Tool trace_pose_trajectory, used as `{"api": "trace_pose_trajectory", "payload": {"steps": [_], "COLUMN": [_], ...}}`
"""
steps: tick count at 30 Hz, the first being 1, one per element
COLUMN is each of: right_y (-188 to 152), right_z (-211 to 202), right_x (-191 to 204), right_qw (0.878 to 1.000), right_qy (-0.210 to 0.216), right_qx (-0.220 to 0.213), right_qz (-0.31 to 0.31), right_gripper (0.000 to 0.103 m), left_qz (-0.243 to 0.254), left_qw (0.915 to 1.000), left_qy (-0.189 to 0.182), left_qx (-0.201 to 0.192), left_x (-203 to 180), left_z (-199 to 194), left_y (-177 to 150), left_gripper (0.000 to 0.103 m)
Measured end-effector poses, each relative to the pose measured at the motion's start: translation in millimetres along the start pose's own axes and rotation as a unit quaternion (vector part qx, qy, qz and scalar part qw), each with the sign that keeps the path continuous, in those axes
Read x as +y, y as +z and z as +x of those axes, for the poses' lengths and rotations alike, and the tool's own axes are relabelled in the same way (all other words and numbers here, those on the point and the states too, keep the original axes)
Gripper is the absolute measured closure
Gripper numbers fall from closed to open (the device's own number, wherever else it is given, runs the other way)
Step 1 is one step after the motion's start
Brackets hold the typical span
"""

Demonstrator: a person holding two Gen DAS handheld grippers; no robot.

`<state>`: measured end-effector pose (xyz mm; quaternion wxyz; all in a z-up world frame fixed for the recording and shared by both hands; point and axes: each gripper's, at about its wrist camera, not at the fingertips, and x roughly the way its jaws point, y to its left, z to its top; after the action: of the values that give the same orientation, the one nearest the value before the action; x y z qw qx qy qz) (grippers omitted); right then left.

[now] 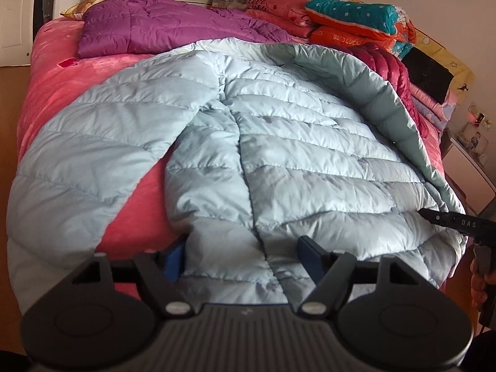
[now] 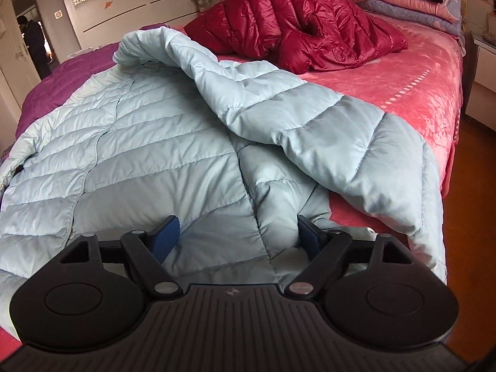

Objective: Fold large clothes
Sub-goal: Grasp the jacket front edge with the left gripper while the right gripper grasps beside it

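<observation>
We see the pale blue puffer jacket [image 1: 279,142] spread across the pink bed [image 1: 59,93], its long axis running from the hem at the near edge away toward the collar. Starting at the left, one sleeve [image 1: 86,155] angles out and droops over the bed's near edge. Our left gripper [image 1: 243,257] is at the hem's left portion, jaws spread with the quilted hem lying between the blue pads; we cannot tell if they press it. Moving right, our right gripper [image 2: 237,237] straddles the hem near the side seam, jaws also spread wide and not yet pinching. Farther right, the other sleeve [image 2: 325,130] lies folded over the jacket body. We judge both hands equally near the hem, so the fold would carry it toward the collar.
</observation>
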<state>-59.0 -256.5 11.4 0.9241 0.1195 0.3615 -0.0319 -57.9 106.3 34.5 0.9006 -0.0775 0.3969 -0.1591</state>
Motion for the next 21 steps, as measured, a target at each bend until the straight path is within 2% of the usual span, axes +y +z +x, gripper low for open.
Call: {"api": "trace_pose_trajectory", "payload": {"steps": [2,3,5,7,8,11,21], "right_y": [-2,-3,-5,-6,-6,-5,-14], "right_z": [-4,-4,-5,-8,-9,-11,-33], "right_x": [5,8,15,22,26,34,51], "right_qw": [1.0,1.0,1.0,1.0,1.0,1.0,0.998], "right_qy": [0.003,0.002,-0.003,-0.008,-0.008,-0.011,0.009], "right_qx": [0.0,0.0,0.0,0.0,0.0,0.003,0.027], "right_qz": [0.002,0.002,-0.001,-0.001,0.003,0.014,0.056], "right_gripper": [0.035,0.041,0.055,0.064,0.071,0.079,0.082], "left_qz": [0.005,0.006,0.006,0.009,0.015,0.022,0.011], "left_qw": [1.0,1.0,0.9999,0.9999,0.9998,0.9997,0.9997], "left_qy": [-0.006,-0.007,-0.009,-0.011,-0.009,-0.009,-0.017], "left_qx": [0.002,0.004,0.008,0.005,0.002,-0.005,-0.014], "left_x": [-2,-3,-4,-5,-6,-7,7], "left_z": [0,1,1,-2,-4,-13,-48], "left_y": [1,1,1,1,1,2,6], "left_gripper": [0.064,0.07,0.088,0.095,0.097,0.099,0.099]}}
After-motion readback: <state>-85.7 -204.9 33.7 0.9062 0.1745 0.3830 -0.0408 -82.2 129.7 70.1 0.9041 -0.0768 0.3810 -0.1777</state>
